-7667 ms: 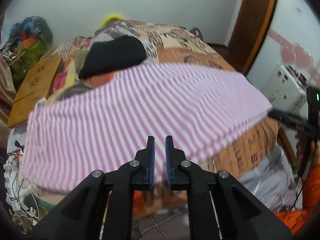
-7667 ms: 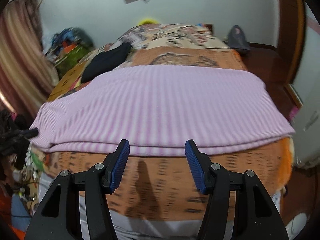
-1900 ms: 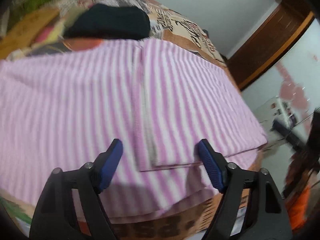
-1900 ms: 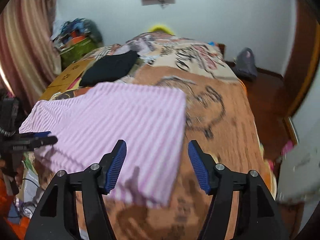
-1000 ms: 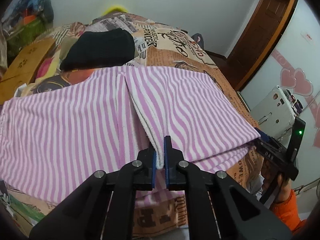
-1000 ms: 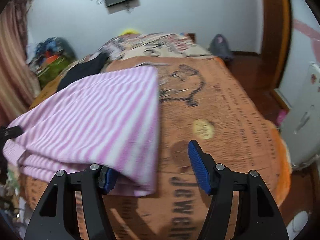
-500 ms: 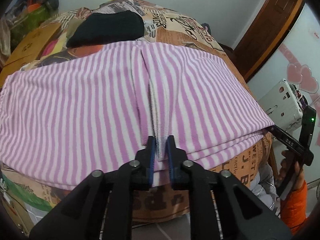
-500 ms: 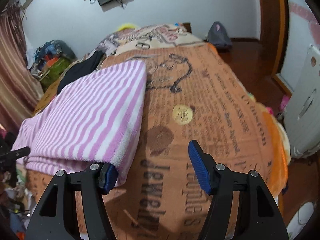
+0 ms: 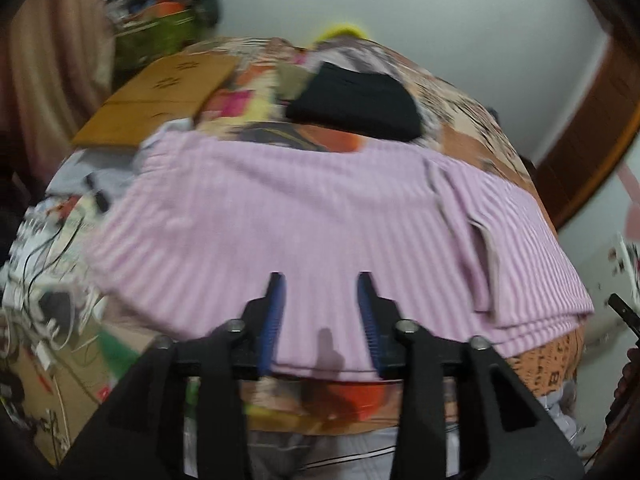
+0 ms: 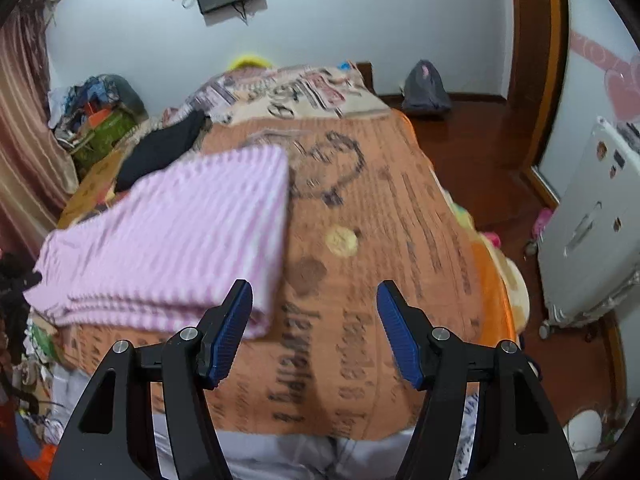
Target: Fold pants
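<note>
The pink-and-white striped pants (image 9: pixel 304 216) lie folded across the near edge of the bed, with a folded-over layer on their right part (image 9: pixel 516 240). My left gripper (image 9: pixel 322 316) is open and empty, just above the pants' near edge. In the right wrist view the pants (image 10: pixel 176 240) lie on the left of the orange bedspread (image 10: pixel 384 248). My right gripper (image 10: pixel 314 332) is open and empty, its left finger (image 10: pixel 228 332) beside the pants' right corner.
A black folded garment (image 9: pixel 356 100) lies behind the pants. A cardboard sheet (image 9: pixel 160 100) lies at the bed's left, with cables and clutter (image 9: pixel 44 280) on the floor below. A white appliance (image 10: pixel 592 224) and a wooden door frame (image 10: pixel 536 60) stand to the right.
My left gripper has let go of the folded pants edge, opened, and swung left along the near edge. My right gripper has pulled back slightly and stays open.
</note>
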Motion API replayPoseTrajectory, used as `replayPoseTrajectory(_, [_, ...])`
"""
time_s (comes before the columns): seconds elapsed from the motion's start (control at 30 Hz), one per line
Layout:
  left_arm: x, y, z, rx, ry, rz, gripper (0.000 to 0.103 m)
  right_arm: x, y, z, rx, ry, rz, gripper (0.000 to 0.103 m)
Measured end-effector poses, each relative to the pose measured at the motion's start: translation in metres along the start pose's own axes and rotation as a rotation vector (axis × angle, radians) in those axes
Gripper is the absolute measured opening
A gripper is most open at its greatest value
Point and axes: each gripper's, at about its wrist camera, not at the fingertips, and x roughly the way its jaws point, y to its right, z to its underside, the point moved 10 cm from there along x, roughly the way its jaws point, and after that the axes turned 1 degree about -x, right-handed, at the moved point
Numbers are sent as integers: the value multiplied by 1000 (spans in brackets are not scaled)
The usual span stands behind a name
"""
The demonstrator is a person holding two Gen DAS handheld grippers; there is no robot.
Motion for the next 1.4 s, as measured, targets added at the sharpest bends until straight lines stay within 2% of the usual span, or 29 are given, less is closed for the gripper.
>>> replayPoseTrajectory(0.1, [-9, -35, 2, -59, 17, -19, 48, 9, -31, -23, -74, 31, 3, 62])
replayPoseTrajectory(0.3, [-13, -90, 19, -163, 3, -17, 49, 37, -105, -44, -159, 45, -86, 62])
replayPoseTrajectory(0.47, [-2, -106, 35, -241, -48, 63, 49, 67, -173, -32, -234, -9, -168, 62])
replayPoseTrajectory(0.6, [11, -110, 41, -289, -84, 123, 49, 92, -202, -13, -308, -67, -171, 62])
replayPoseTrajectory(0.7, [21, -108, 41, -322, -118, 185, 49, 109, -206, 1, -348, -104, -131, 63])
replayPoseTrajectory(0.77, [24, -105, 37, -337, -117, 220, 51, 108, -208, 2, -364, -77, -116, 68])
replayPoseTrajectory(1.23, [47, -91, 14, -316, -83, 205, 52, 112, -211, 1, -367, -74, -121, 76])
replayPoseTrajectory(1.3, [44, -90, 12, -319, -72, 215, 53, 113, -211, 1, -369, -71, -124, 77])
replayPoseTrajectory(1.4, [42, -92, 14, -335, -66, 213, 61, 113, -212, 1, -372, -66, -127, 78])
